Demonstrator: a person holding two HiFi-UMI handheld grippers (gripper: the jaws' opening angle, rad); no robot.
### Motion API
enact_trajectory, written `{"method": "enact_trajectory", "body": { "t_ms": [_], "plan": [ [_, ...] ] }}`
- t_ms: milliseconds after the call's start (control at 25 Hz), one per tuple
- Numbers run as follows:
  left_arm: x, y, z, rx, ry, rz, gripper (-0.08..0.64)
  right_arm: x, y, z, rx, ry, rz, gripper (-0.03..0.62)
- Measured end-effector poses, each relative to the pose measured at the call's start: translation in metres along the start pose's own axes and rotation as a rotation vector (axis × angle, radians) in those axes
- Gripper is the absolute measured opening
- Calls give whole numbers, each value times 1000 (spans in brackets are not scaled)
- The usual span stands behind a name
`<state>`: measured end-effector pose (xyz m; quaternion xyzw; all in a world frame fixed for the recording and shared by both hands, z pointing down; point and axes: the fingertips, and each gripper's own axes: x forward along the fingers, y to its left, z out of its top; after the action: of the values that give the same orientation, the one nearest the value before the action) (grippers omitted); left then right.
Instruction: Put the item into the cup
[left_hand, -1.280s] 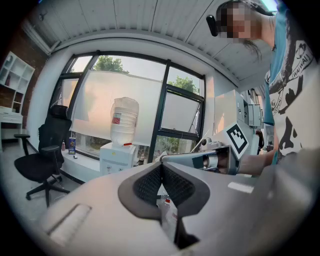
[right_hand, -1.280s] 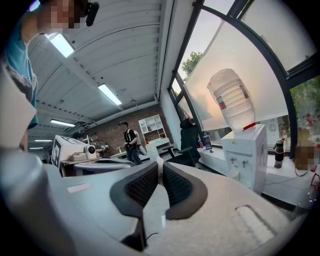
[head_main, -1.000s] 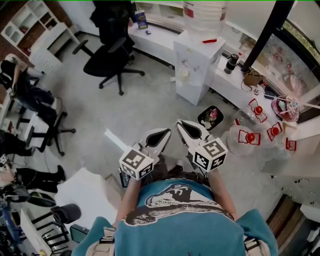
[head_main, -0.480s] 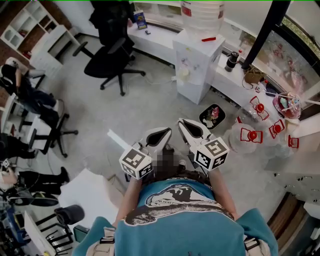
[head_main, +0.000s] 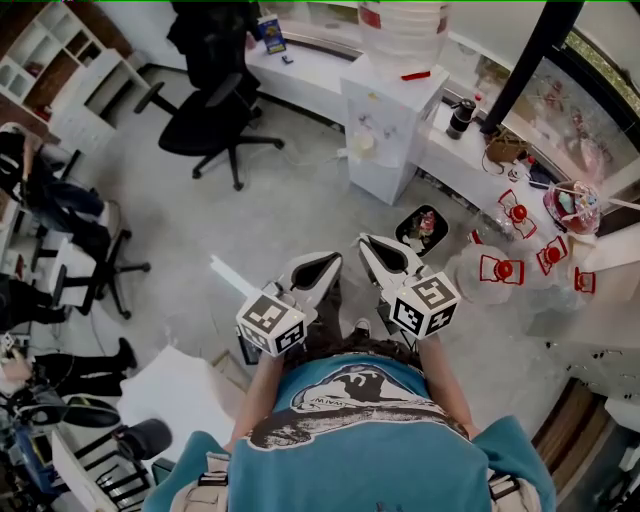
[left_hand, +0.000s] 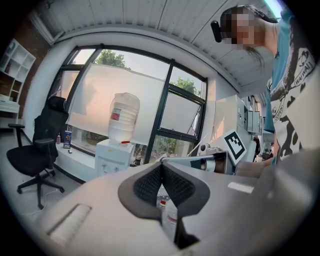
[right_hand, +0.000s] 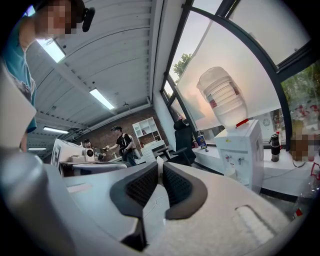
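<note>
Left tool (left_hand: 161, 166), right tool (right_hand: 160, 163) both clenched, tips touching; water bottle (left_hand: 123, 118) red label unreadable

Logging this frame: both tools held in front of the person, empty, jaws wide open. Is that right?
Not quite: the jaws are shut, not wide open. The left gripper view shows the left tool with its jaws meeting at the tips, and the right gripper view shows the same for the right tool. The rest stands: both are empty and held in front of the person.
</note>
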<state>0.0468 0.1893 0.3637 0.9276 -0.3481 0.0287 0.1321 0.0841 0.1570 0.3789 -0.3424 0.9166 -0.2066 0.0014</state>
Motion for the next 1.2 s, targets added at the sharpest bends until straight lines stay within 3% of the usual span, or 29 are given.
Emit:
{"method": "enact_trajectory", "body": {
  "t_ms": [240, 480, 680, 1200],
  "plan": [
    [16, 49, 9, -28, -10, -9, 14, 42, -24, 11, 8, 6, -22, 25],
    [33, 106, 27, 16, 33, -46, 14, 96, -47, 28, 36, 8, -62, 25],
    [45, 152, 37, -21, 55, -64, 14, 137, -65, 39, 60, 20, -94, 25],
    [71, 239, 47, -28, 118, -160, 14, 213, -96, 50, 102, 38, -209, 25]
  ]
}}
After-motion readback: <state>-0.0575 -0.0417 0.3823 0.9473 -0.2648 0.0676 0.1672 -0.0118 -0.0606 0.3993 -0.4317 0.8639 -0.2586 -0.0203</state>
